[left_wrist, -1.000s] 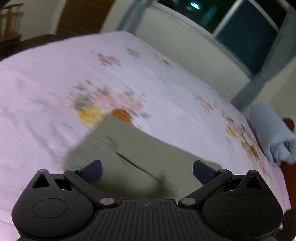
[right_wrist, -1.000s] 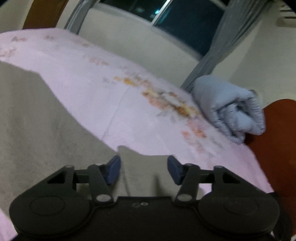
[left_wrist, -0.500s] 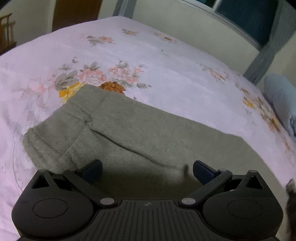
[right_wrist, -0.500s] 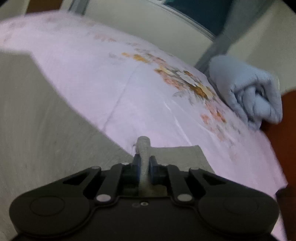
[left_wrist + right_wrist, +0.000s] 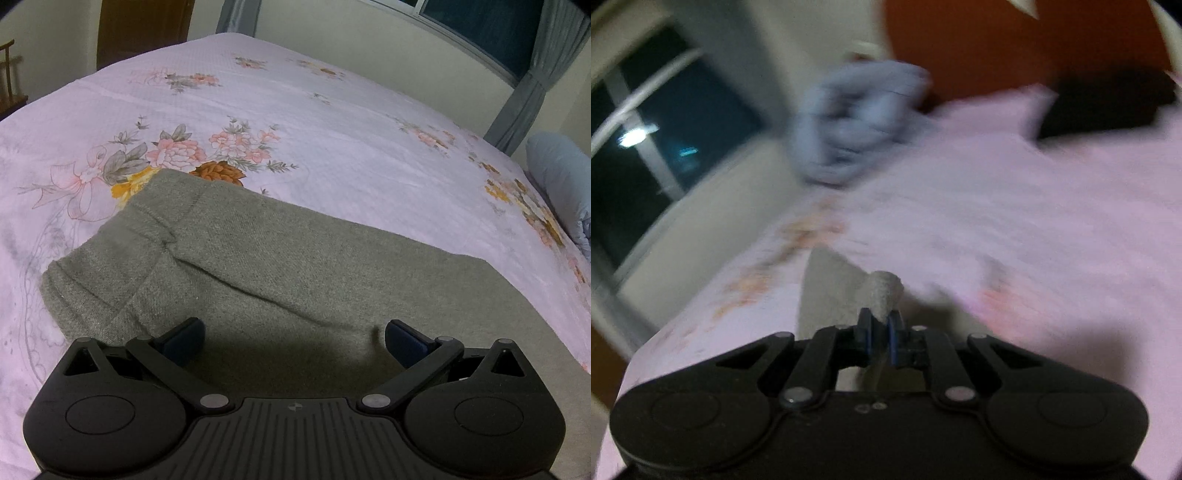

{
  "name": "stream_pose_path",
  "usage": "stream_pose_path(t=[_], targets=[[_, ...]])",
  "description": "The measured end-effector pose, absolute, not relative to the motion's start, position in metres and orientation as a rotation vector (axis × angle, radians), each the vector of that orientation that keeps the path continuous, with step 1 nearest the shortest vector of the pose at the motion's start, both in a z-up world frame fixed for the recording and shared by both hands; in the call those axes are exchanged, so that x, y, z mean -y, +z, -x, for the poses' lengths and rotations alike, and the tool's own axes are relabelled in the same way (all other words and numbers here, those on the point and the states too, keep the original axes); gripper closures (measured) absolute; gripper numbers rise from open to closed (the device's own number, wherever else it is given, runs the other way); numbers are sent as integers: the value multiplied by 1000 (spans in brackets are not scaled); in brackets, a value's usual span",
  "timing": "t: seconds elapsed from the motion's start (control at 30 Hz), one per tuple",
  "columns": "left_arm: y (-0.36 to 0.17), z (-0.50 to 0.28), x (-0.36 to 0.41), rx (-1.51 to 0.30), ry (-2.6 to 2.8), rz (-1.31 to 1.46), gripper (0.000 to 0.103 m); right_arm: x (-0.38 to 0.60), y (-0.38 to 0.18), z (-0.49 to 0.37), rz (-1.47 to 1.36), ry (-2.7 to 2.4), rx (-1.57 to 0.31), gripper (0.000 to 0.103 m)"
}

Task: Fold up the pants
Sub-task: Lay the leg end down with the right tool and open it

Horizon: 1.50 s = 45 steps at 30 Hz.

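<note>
A bed (image 5: 332, 122) in floral pink sheet carries the grey pants (image 5: 280, 266). Above them, the left claw (image 5: 293, 338) hangs apart; the right claw (image 5: 880, 328) is clamped on 1 pinched fold, which could slip free mid-swing.

Blurry and cut-off bits

The right wrist view is smeared: the blue blanket (image 5: 860, 122) and a dark thing (image 5: 1108, 103) are fuzzy. The pants (image 5: 295, 266) run off the left wrist view's edge.
</note>
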<state>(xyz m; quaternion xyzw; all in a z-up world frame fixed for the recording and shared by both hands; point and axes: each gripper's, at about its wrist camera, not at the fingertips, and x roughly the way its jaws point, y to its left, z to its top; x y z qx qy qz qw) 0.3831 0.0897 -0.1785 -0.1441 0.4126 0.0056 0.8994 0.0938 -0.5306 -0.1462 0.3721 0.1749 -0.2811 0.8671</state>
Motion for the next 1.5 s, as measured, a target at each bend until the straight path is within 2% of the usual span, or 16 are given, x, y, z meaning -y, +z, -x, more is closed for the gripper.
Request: stream_pose_path(t=[0.13,0.33,0.5,0.57,0.6,0.63,0.73,0.8,0.83,1.03,1.13,1.2,1.23,1.27,1.37,1.5], targets=[[-180,-385,-86,-859,20,283,0,545,-177,-75,-891,-599,-365,103],[-180,-385,-87,-863,12,278,0,545,-178,-68,-921,-581,-308,103],[-180,-385,-85,-864,12,264,0,554,-185,-70,-949,-587,-362,102],[-180,-386,-85,-867,8,259,0,553,-179,-58,-947,-612,-326,90],[-179,-386,-85,-867,9,257,0,551,-171,-51,-897,-684,-313,72],[-179,-386,-85,-866,9,258,0,550,-164,-45,-860,-712,-295,65],[-177,-386,-86,-857,11,271,0,544,-144,-53,-773,-581,-272,56],[-176,-385,-86,-846,9,290,0,536,-137,-86,-728,-404,-332,33],[-176,-385,-85,-846,17,298,0,531,-134,-102,-699,-342,-361,29],[-171,-386,-76,-855,34,323,0,521,-147,-196,-688,-86,-540,22],[-168,-385,-75,-856,29,320,0,554,-155,-197,-678,-253,-559,26],[-167,-384,-75,-857,23,316,0,585,-162,-184,-728,-308,-547,44],[-166,-383,-75,-856,18,314,0,589,-160,-180,-723,-310,-558,46],[-165,-382,-75,-855,19,310,0,589,-152,-175,-673,-339,-575,44],[-164,-378,-71,-835,13,299,0,565,-124,-155,-629,-297,-487,24],[-162,-372,-61,-818,37,272,0,503,-126,-154,-558,-103,-541,17]])
